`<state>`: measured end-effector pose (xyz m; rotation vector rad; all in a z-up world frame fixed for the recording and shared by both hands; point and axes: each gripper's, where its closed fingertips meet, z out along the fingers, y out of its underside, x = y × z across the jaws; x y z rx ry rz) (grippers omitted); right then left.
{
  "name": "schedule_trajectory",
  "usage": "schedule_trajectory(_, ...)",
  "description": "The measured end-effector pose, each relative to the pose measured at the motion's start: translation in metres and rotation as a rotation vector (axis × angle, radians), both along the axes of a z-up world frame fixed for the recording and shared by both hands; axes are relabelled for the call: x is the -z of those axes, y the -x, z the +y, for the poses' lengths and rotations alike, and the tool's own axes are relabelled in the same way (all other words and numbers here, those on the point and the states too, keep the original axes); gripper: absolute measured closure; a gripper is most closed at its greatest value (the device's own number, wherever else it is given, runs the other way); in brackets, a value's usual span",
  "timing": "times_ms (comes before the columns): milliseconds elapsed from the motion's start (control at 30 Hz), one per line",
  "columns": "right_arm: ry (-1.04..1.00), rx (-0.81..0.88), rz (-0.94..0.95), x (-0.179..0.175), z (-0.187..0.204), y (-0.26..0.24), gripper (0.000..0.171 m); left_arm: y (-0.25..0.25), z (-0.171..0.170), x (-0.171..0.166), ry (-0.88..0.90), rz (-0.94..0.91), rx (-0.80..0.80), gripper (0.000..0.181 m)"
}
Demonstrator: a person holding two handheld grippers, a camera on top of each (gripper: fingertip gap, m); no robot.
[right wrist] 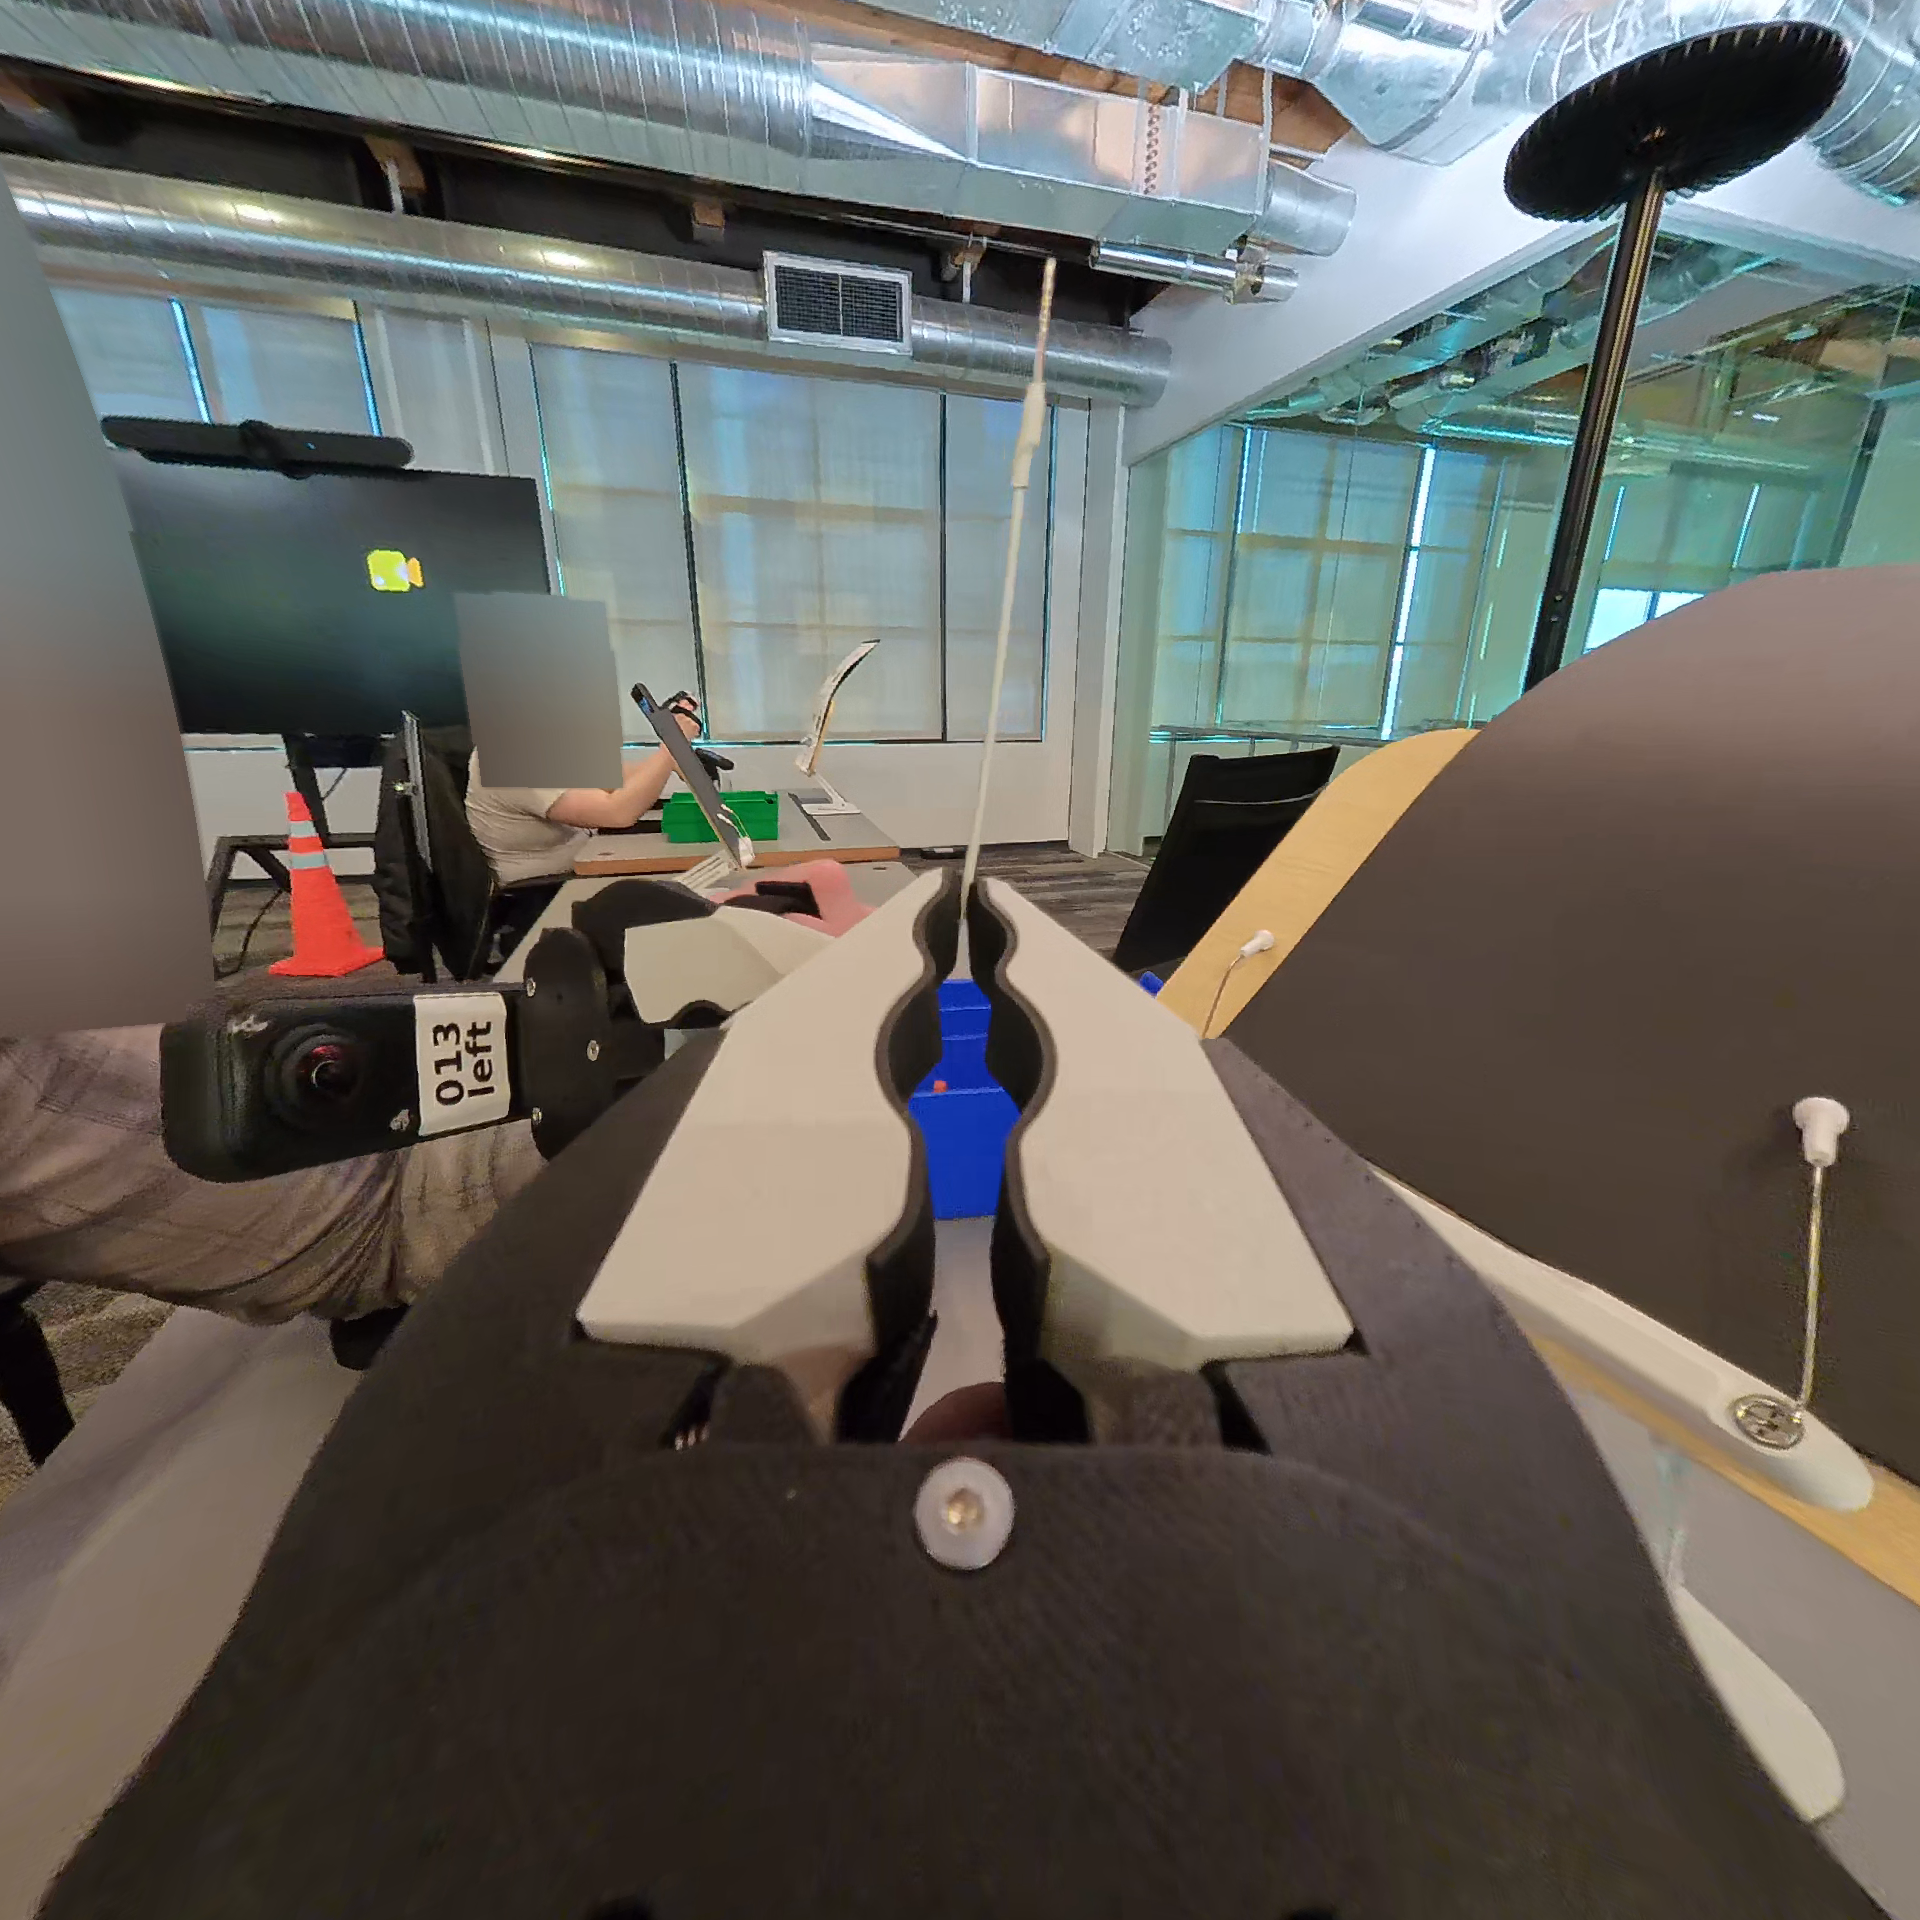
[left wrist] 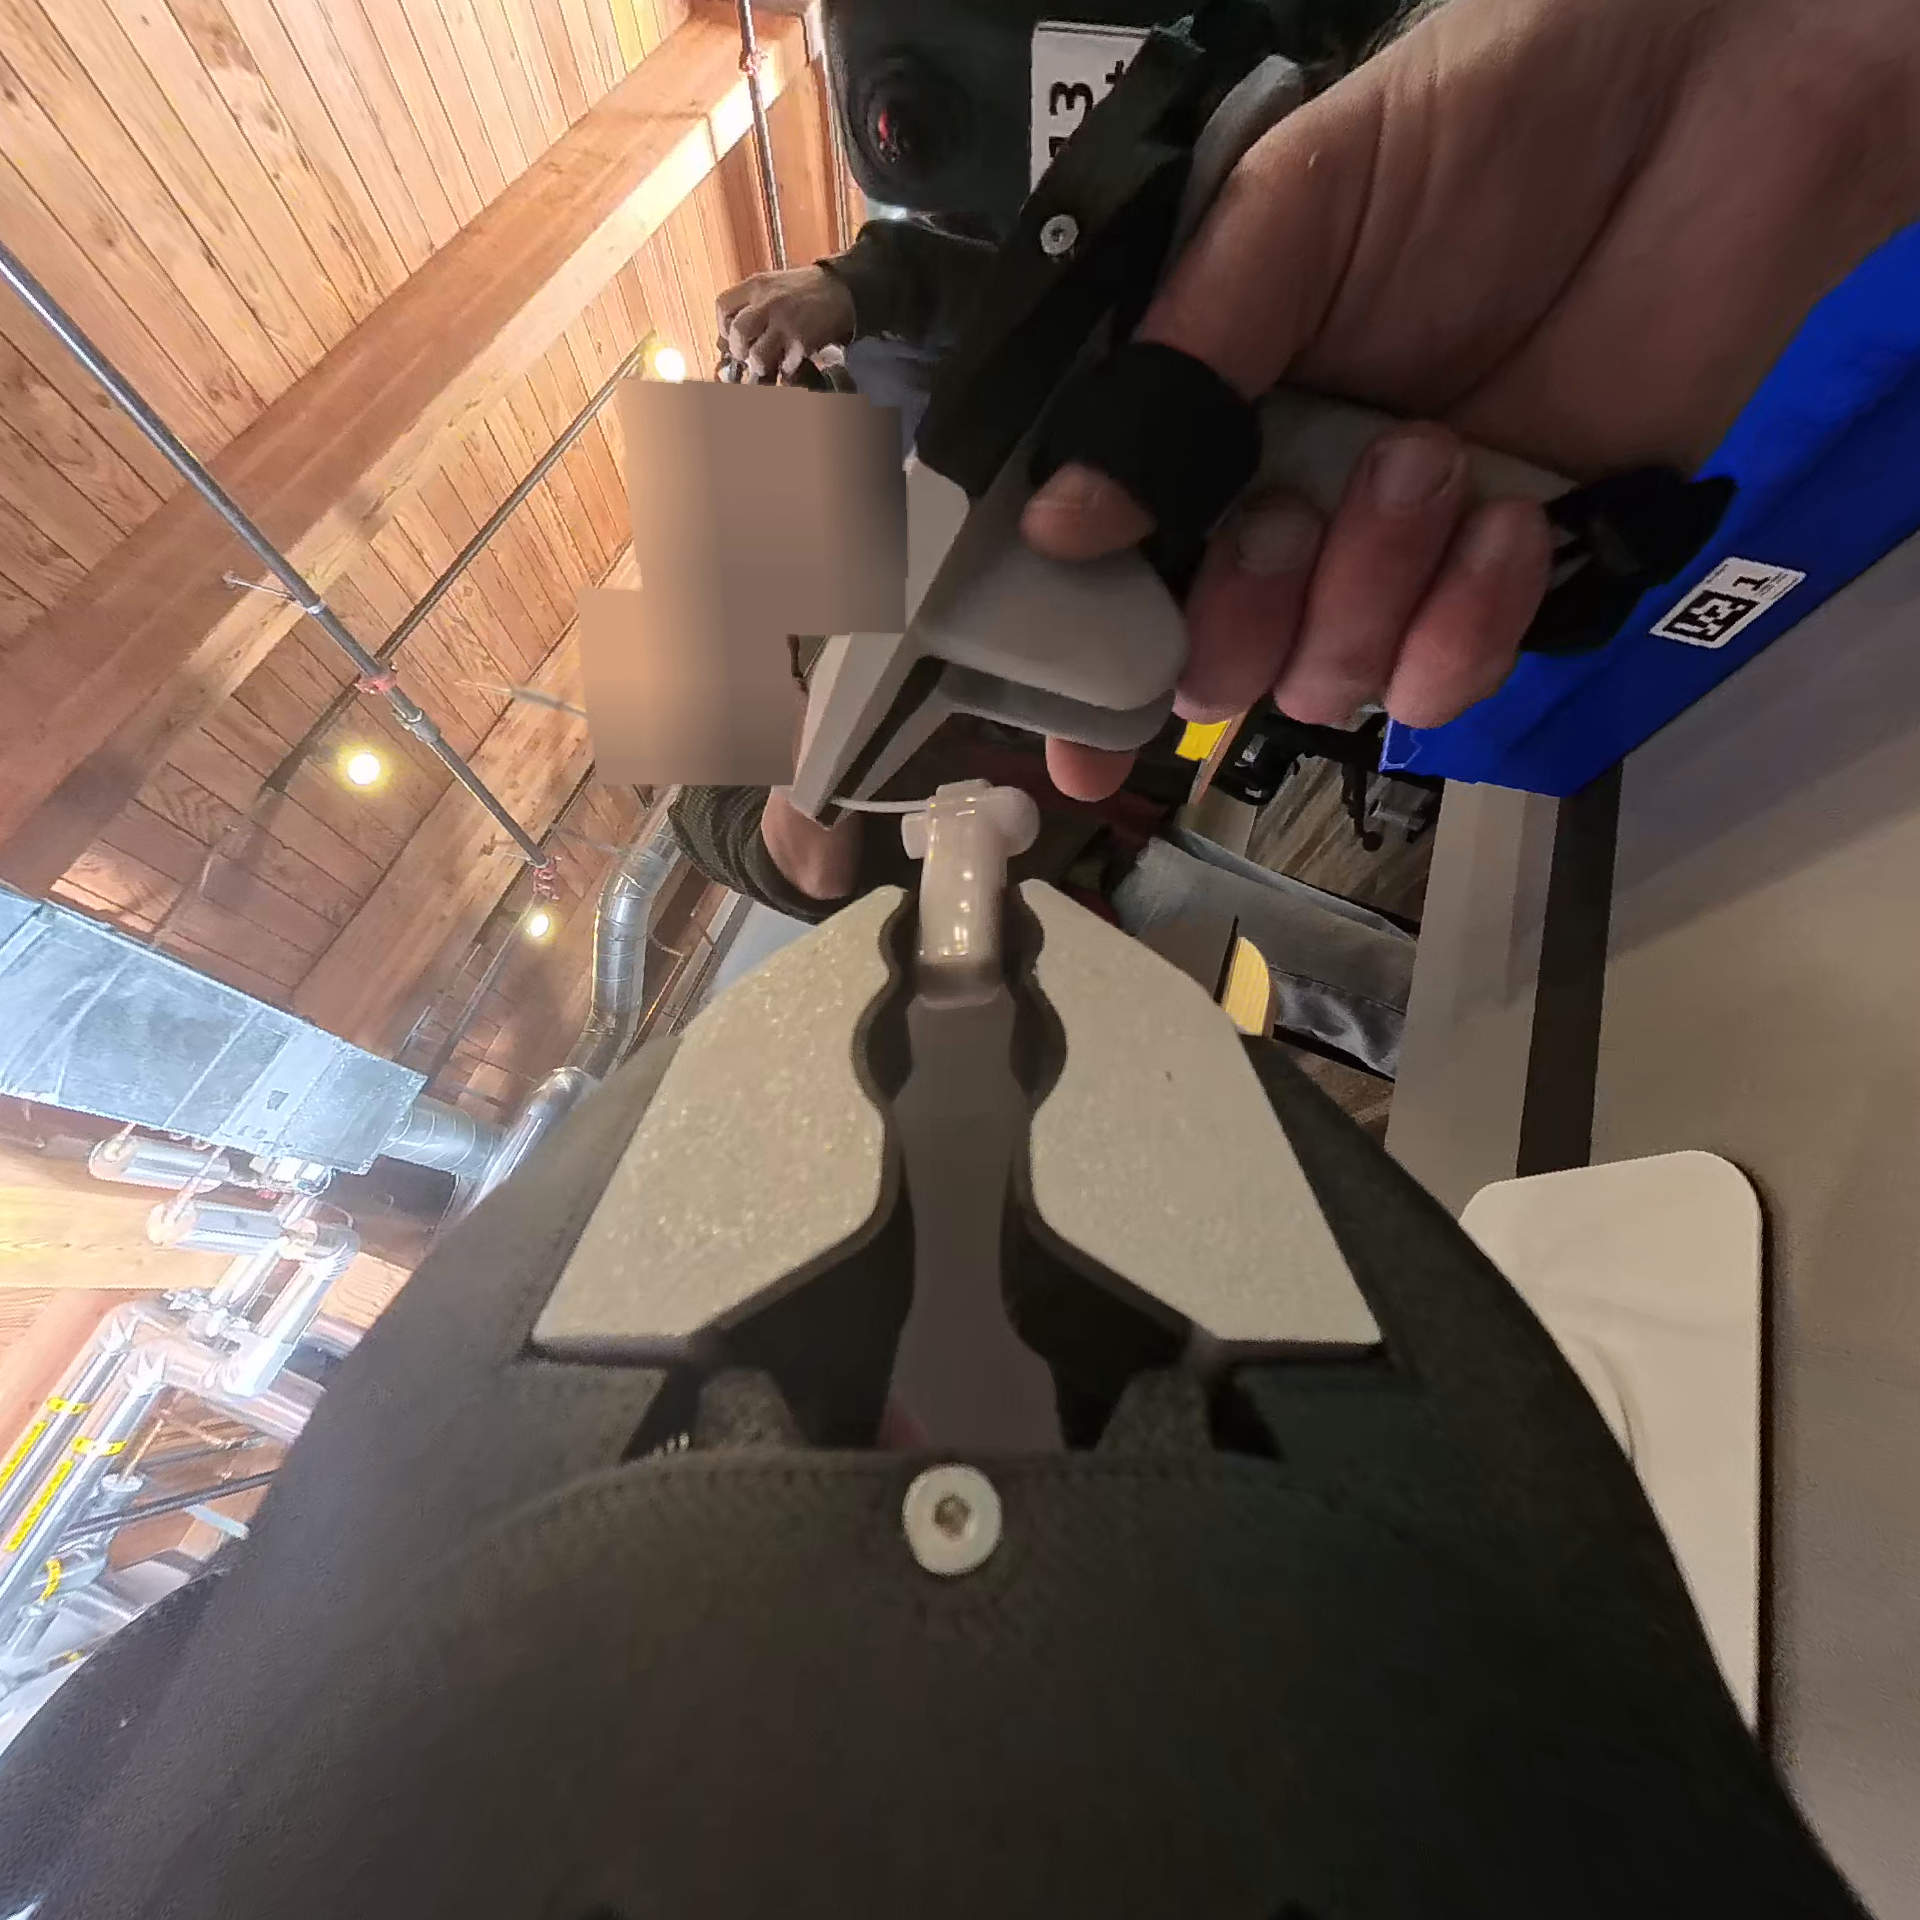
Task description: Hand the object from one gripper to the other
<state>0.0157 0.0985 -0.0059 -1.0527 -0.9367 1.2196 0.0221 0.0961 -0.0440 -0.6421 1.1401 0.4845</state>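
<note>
both of my grippers pinch the same thin white object between them.

my left gripper (left wrist: 961, 925) is closed on the object (left wrist: 961, 883) at its thicker translucent end, a small plastic piece with a crossbar sticking out just past the fingertips. my right gripper (right wrist: 964, 899) is nearly closed, its tips nipping the object's thin white stem, which rises straight up from them in the right wrist view. in the left wrist view the right gripper's pale fingers come in from above, and my hand (left wrist: 1507, 416) wraps its handle. a blue bin (left wrist: 1766, 540) sits on the table (left wrist: 1714, 987) beyond, beside a white mat (left wrist: 1621, 1299). a wooden plank ceiling (left wrist: 312, 312) fills the far side.
</note>
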Motion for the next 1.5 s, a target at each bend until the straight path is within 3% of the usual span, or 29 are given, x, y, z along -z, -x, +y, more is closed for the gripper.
schedule_trajectory(400,-0.007,0.033,-0.018,0.002,0.003,0.001,0.171,0.0,0.0,0.002,0.031,0.006,0.007,0.167)
schedule_trajectory(533,-0.03,0.075,-0.041,0.005,0.008,0.002,0.157,0.003,0.002,-0.001,0.043,-0.011,0.005,0.167)
schedule_trajectory(767,-0.126,0.171,-0.128,0.004,0.012,-0.008,0.148,0.013,0.008,-0.005,0.044,-0.014,-0.039,0.167)
schedule_trajectory(1000,-0.115,0.088,-0.251,0.021,0.002,-0.005,0.135,0.02,0.018,-0.006,0.036,0.003,-0.147,0.167)
schedule_trajectory(1200,-0.531,0.397,-0.467,0.032,0.015,0.0,0.129,0.026,0.025,-0.006,0.177,-0.052,-0.182,0.167)
schedule_trajectory(1333,-0.891,0.624,-0.614,0.038,0.025,0.003,0.126,0.034,0.03,-0.007,0.434,-0.2,-0.099,0.167)
schedule_trajectory(1500,-1.212,0.816,-0.655,0.041,0.028,0.018,0.125,0.033,0.027,0.0,0.765,-0.34,0.055,0.167)
